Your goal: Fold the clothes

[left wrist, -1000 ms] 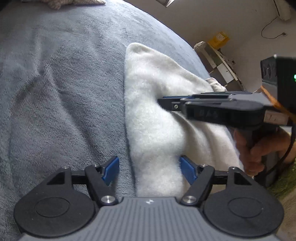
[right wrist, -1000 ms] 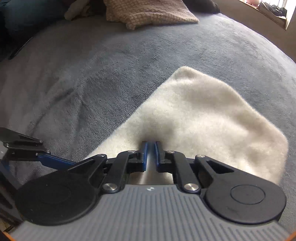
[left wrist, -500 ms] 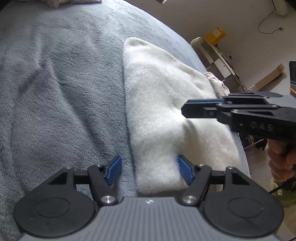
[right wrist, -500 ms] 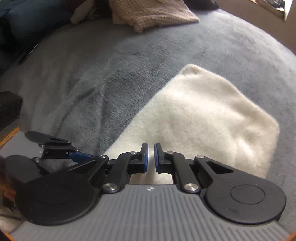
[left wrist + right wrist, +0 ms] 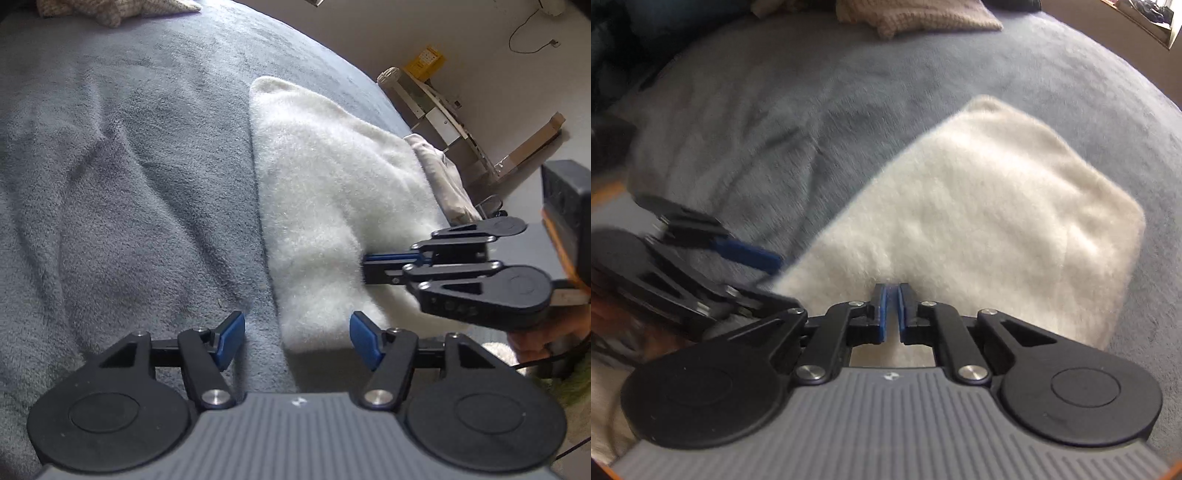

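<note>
White fleece garment (image 5: pixel 332 206) lying folded at grey blanket's (image 5: pixel 110 184) right edge. Right gripper (image 5: pixel 892 308) clamped on near hem, pulling back. Left gripper (image 5: pixel 295 338) closing around corner (pads not yet pressing); joint grasp forming.

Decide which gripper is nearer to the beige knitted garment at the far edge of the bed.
Neither clearly. The beige knitted garment lies far beyond both; the left gripper and the right gripper both sit at the white fleece garment's near end.

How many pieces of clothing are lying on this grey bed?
3: a white fleece garment by the grippers, a beige garment behind it at the bed's edge, a tan knit at the far end. More may be hidden.
</note>
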The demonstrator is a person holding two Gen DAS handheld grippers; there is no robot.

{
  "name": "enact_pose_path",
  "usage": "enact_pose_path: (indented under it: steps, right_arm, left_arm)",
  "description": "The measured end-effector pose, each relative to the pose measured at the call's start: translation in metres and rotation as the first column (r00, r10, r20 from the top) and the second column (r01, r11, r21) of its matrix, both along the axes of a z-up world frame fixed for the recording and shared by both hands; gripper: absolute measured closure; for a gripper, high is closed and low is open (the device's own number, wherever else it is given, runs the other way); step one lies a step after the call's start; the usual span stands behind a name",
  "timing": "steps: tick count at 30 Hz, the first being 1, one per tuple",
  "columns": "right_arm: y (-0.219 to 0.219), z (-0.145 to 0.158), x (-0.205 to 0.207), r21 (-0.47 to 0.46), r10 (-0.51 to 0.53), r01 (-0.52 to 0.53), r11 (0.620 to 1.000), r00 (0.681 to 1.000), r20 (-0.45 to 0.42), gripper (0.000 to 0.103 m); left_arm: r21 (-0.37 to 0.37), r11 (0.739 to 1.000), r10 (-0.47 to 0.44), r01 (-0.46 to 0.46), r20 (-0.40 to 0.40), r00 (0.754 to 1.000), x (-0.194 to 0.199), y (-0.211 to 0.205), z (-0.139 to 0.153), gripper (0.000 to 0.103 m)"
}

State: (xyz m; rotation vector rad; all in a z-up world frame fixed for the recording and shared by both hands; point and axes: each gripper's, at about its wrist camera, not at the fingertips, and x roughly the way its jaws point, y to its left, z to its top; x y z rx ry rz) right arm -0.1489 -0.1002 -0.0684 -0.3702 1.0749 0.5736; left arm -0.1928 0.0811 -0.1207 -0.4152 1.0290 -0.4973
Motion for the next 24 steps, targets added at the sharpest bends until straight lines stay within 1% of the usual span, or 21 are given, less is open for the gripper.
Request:
enact_pose_path:
  steps: [1, 2, 4, 6, 8, 10, 13, 16, 18, 19, 20, 22, 24]
  right_arm:
    - [-0.003, -0.009, -0.001, 0.019, -0.007, 0.007, 1.000, 1.000, -0.001, 0.101]
    - [-0.004, -0.007, -0.001, 0.030, -0.017, 0.017, 0.999, 1.000, -0.002, 0.101]
    - [-0.004, 0.008, -0.002, 0.030, -0.029, 0.029, 0.999, 1.000, -0.005, 0.101]
    - [-0.009, 0.024, -0.009, 0.033, -0.025, 0.025, 0.999, 1.000, 0.013, 0.100]
    - [-0.017, 0.039, -0.016, 0.014, -0.025, 0.025, 1.000, 0.999, 0.036, 0.100]
    - [-0.030, 0.038, -0.018, -0.028, -0.045, 0.047, 0.999, 0.998, 0.041, 0.100]
    - [-0.058, 0.037, -0.014, 0.033, -0.128, 0.128, 0.991, 0.992, 0.012, 0.100]
    - [-0.089, 0.038, -0.012, 0.097, -0.213, 0.214, 0.972, 0.977, -0.020, 0.099]
    - [-0.120, 0.043, -0.014, 0.165, -0.306, 0.308, 0.937, 0.951, -0.038, 0.098]
    - [-0.138, 0.041, -0.014, 0.193, -0.362, 0.365, 0.911, 0.931, -0.055, 0.094]
    - [-0.155, 0.039, -0.015, 0.210, -0.418, 0.421, 0.882, 0.906, -0.063, 0.088]
    - [-0.189, 0.036, -0.017, 0.244, -0.519, 0.522, 0.817, 0.851, -0.085, 0.086]
    - [-0.213, 0.032, -0.017, 0.315, -0.568, 0.577, 0.754, 0.813, -0.131, 0.085]
  left_arm:
    - [0.015, 1.000, -0.005, 0.005, -0.004, 1.000, -0.002, 0.001, 0.000, 0.040]
    - [0.023, 1.000, -0.014, 0.014, 0.003, 1.000, -0.004, 0.002, 0.002, 0.040]
    - [0.030, 0.999, -0.016, 0.015, 0.025, 1.000, -0.008, 0.008, 0.008, 0.040]
    - [0.043, 0.999, -0.011, 0.009, 0.049, 0.999, -0.011, 0.014, 0.015, 0.040]
    - [0.052, 0.999, 0.000, -0.004, 0.067, 0.998, -0.010, 0.017, 0.020, 0.040]
    - [0.044, 0.999, 0.009, -0.013, 0.092, 0.996, -0.005, 0.016, 0.028, 0.040]
    - [0.042, 0.999, 0.001, -0.008, 0.156, 0.988, 0.010, 0.004, 0.040, 0.040]
    - [0.065, 0.998, -0.031, 0.015, 0.252, 0.967, 0.019, -0.017, 0.054, 0.040]
    - [0.076, 0.996, -0.058, 0.037, 0.292, 0.955, 0.026, -0.033, 0.060, 0.040]
    - [0.079, 0.996, -0.072, 0.050, 0.306, 0.949, 0.031, -0.042, 0.062, 0.040]
    - [0.084, 0.995, -0.083, 0.060, 0.312, 0.946, 0.035, -0.049, 0.063, 0.040]
    - [0.111, 0.991, -0.113, 0.080, 0.331, 0.937, 0.043, -0.066, 0.063, 0.040]
    - [0.147, 0.985, -0.141, 0.094, 0.351, 0.926, 0.050, -0.083, 0.061, 0.040]
